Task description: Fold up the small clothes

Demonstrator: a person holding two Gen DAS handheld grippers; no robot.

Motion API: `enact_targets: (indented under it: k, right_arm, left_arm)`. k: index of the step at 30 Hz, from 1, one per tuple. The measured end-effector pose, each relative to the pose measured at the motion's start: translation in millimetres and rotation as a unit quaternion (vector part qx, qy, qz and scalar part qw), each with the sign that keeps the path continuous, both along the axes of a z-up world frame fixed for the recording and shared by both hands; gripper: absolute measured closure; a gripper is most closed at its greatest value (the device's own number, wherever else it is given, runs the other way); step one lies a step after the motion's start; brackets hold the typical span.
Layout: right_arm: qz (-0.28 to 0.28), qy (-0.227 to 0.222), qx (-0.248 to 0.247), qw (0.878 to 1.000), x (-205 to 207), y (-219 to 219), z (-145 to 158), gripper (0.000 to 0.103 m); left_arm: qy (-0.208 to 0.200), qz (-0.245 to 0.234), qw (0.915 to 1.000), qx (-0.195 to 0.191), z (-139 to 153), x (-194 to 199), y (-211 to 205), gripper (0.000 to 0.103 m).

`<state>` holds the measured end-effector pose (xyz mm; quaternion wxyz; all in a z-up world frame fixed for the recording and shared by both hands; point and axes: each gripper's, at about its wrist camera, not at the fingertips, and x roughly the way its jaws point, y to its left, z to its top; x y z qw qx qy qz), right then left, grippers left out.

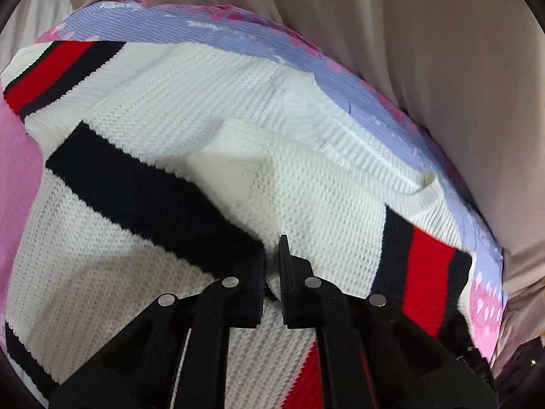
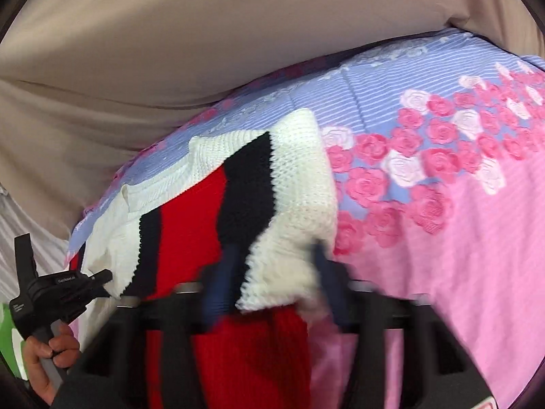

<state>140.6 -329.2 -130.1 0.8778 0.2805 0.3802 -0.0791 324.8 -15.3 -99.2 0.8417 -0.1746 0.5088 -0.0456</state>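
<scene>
A small white knit sweater (image 1: 238, 119) with navy and red stripes lies on a floral sheet. My left gripper (image 1: 272, 272) is shut on a fold of the sweater near its navy stripe, fabric pinched between the jaws. In the right wrist view the sweater (image 2: 289, 170) is bunched up, and my right gripper (image 2: 272, 272) has its fingers wide apart with a white corner of the knit draped between them; the view is blurred by motion. The left gripper (image 2: 98, 277) shows at the left edge of that view, held by a hand, at the sweater's edge.
The lilac and pink rose-patterned sheet (image 2: 442, 153) covers the work surface; it also shows in the left wrist view (image 1: 391, 95). Beige draped cloth (image 2: 170, 34) hangs behind. A green object (image 2: 6, 337) sits at the far left edge.
</scene>
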Motion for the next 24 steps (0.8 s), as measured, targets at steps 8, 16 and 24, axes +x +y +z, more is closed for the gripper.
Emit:
enact_targets:
  k: [8,16,24]
  right_arm:
    - [0.002,0.042,-0.05,0.998,-8.8,3.2,-12.1,0.08]
    - [-0.004,-0.009,-0.148,0.989,-61.9,44.7,54.9,0.047]
    - [0.089,0.025,-0.144,0.985,-92.0,146.5,49.7,0.043]
  left_arm:
    - [-0.002,-0.001,0.9996,0.027,-7.9,5.6,3.6,0.096]
    - [-0.057,0.063,0.9963,0.012,27.9,-14.9,105.5,0.065]
    - [-0.028,0.301,0.9516,0.055,6.0,35.3,325.1,0.048]
